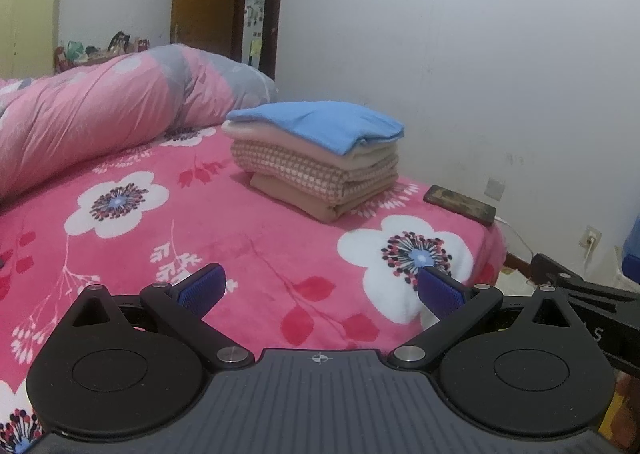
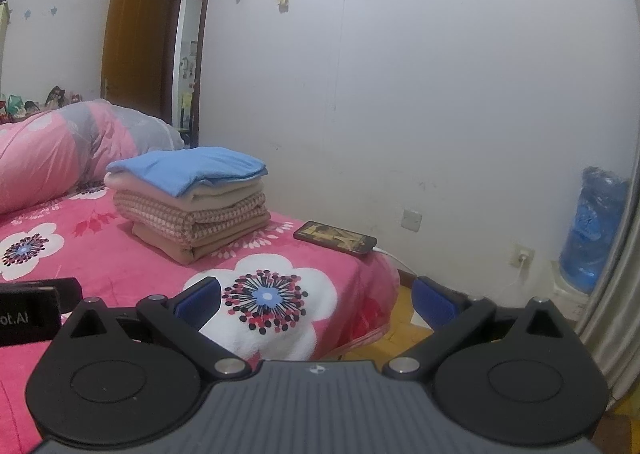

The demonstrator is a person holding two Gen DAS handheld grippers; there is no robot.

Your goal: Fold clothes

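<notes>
Both the left gripper (image 1: 320, 288) and the right gripper (image 2: 316, 300) hang empty with jaws spread wide above the bed (image 1: 248, 254). The folded stack (image 1: 316, 157) sits at twelve o'clock, probably set aside as finished, near a phone (image 1: 460, 204) at two o'clock.
</notes>
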